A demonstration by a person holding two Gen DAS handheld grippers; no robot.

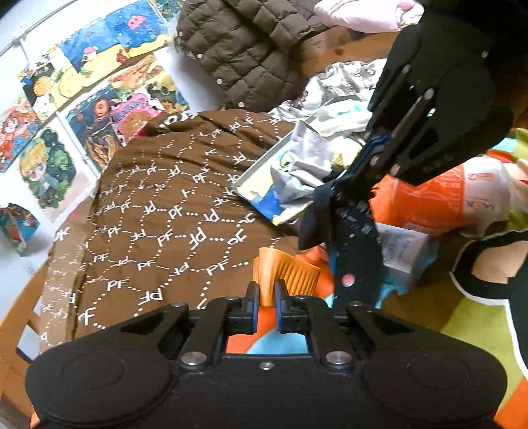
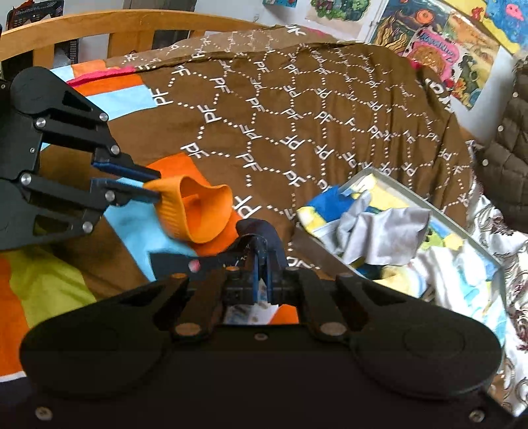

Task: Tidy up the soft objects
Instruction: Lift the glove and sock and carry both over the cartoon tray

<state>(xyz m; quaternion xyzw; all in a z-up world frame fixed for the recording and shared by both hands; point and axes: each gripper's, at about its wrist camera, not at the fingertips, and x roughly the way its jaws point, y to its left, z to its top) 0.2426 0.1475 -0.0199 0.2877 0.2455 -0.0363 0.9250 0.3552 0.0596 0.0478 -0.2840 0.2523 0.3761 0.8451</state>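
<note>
My left gripper (image 1: pixel 265 287) is shut on the ribbed cuff of an orange sock (image 1: pixel 286 271); it also shows in the right wrist view (image 2: pixel 155 186), holding the sock (image 2: pixel 198 211) open-mouthed above the bed. My right gripper (image 2: pixel 263 254) is shut on a dark navy sock (image 2: pixel 260 232) with small light specks and a pink dot. In the left wrist view the right gripper (image 1: pixel 343 180) comes in from the upper right with the navy sock (image 1: pixel 353 237) hanging from it, just right of the orange sock.
A brown "PF" patterned duvet (image 1: pixel 171 204) covers the bed. A grey tray (image 2: pixel 415 201) holds crumpled grey, blue and yellow cloths. A brown quilted jacket (image 1: pixel 250 46), an orange-white bag (image 1: pixel 439 198), a wooden bed rail (image 2: pixel 99 23) and wall pictures (image 1: pixel 82 82) surround it.
</note>
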